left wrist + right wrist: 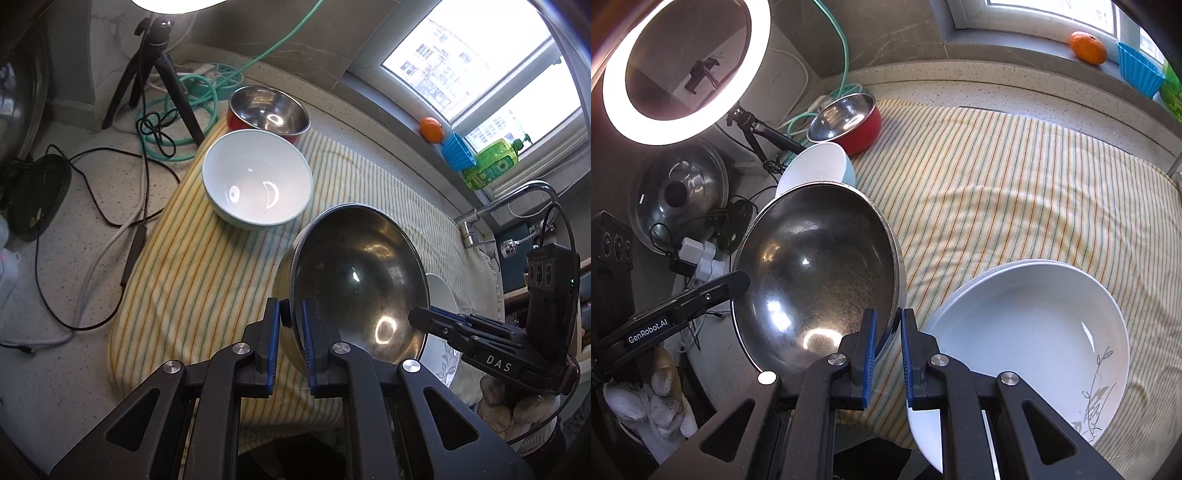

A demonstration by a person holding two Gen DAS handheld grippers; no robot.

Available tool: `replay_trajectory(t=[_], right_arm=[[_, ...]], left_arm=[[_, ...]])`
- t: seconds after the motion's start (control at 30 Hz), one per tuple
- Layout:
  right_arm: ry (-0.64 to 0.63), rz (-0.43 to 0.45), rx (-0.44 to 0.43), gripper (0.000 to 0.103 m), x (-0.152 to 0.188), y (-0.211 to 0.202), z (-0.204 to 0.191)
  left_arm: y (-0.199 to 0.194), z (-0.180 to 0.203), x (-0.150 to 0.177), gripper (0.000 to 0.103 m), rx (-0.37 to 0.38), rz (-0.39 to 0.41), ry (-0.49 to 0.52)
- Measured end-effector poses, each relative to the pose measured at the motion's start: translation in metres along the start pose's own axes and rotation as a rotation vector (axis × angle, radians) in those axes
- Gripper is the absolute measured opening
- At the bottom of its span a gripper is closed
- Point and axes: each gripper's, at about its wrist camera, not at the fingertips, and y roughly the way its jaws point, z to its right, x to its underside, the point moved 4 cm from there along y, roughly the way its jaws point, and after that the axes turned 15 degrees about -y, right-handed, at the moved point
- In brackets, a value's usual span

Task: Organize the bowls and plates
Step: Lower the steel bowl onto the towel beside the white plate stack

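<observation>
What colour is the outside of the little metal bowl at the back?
Red. The little metal bowl shows its red outside best in the right wrist view.

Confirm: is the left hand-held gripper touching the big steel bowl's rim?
Touching. The left wrist view shows the left hand-held gripper with its blue pads clamped on the rim of the big steel bowl.

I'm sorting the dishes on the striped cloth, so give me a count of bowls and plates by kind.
Steel bowls: 2, the large steel bowl held by both grippers and the red-sided steel bowl
White ceramic bowl: 1
White plates, stacked: 2
Total: 5
</observation>
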Motion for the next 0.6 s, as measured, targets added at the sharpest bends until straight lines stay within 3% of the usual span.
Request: replay_trajectory(t=[0.6], right_arm=[[-0.004, -0.061, -0.019, 0.012, 0.013, 0.026, -0.011]], left_arm=[[0.014, -0.024, 0.011, 0.01, -0.034, -0.048, -0.033]])
